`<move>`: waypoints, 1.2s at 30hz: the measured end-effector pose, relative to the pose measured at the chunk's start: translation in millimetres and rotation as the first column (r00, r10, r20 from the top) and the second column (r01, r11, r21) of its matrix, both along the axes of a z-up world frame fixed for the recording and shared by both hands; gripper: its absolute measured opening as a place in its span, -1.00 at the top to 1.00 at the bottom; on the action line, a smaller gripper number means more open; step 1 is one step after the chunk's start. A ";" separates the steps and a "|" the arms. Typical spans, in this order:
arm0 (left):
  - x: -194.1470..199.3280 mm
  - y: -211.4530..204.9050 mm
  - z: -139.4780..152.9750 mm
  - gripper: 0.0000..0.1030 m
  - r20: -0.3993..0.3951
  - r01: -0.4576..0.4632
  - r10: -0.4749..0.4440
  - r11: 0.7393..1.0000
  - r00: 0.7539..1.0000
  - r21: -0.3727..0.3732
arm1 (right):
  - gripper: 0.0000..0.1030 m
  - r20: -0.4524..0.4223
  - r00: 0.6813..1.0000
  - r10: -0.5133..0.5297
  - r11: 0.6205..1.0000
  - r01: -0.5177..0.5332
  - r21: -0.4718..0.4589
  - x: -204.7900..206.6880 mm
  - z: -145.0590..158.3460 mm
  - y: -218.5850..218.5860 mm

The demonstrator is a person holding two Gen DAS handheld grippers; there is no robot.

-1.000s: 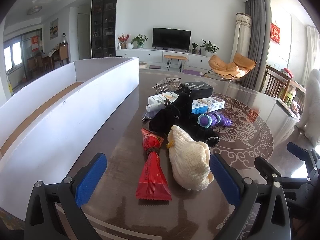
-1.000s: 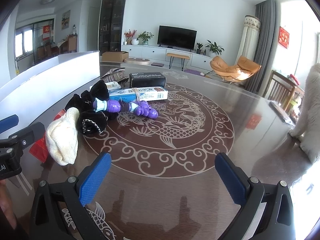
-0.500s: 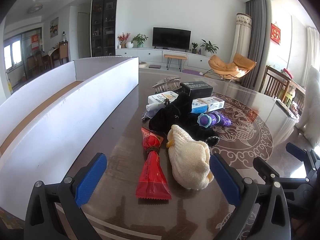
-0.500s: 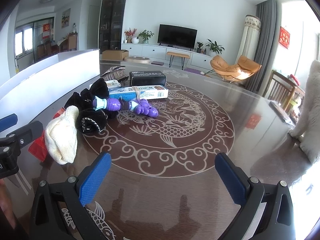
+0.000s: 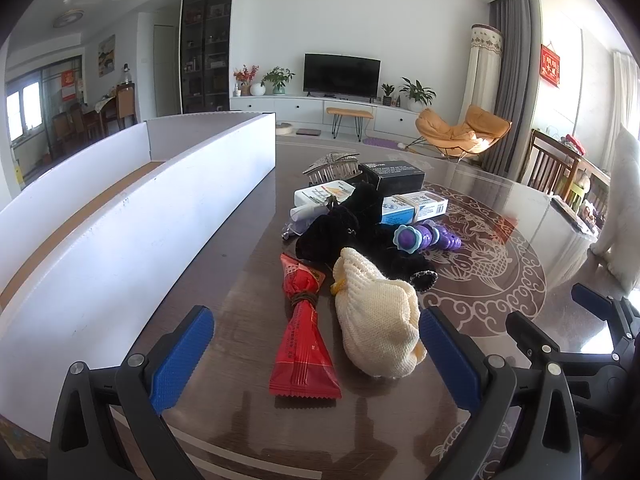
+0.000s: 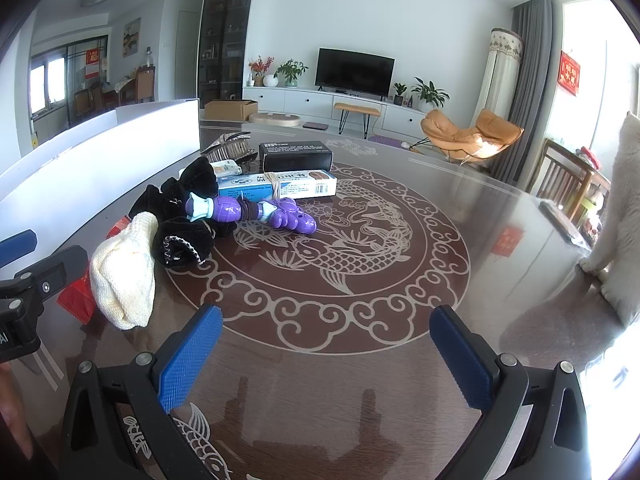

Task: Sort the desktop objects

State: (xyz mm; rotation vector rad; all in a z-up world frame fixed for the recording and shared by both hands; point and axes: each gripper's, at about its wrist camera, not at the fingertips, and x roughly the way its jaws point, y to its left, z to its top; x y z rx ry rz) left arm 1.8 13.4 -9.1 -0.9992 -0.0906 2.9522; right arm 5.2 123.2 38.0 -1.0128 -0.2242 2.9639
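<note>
A heap of objects lies on the dark round table (image 5: 240, 288). Nearest are a red snack packet (image 5: 302, 344) and a cream knitted pouch (image 5: 378, 320); my left gripper (image 5: 316, 356) stands open just in front of them, touching neither. Behind lie black velvet fabric (image 5: 348, 228), a purple toy (image 5: 424, 238), a blue-white carton (image 5: 416, 206), a black box (image 5: 394, 174) and a silver hair claw (image 5: 330, 166). In the right wrist view my right gripper (image 6: 326, 354) is open over bare tabletop, with the pouch (image 6: 124, 272) and purple toy (image 6: 256, 212) to its left.
A long white cardboard box (image 5: 120, 216) runs along the table's left side, its top open. A white furry animal (image 6: 624, 216) stands at the table's right edge. Wooden chairs (image 5: 552, 168) sit beyond the far right rim. The fish pattern (image 6: 340, 248) marks the table's middle.
The right gripper has edged slightly forward and left toward the heap. The left gripper and the objects have not visibly moved.
</note>
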 end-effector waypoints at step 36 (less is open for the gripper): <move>-21.2 -37.5 -28.9 -1.00 0.177 -0.175 0.157 0.980 0.972 0.093 | -1.00 0.017 1.000 0.005 1.000 -0.005 -0.017 -1.8 -3.1 -2.4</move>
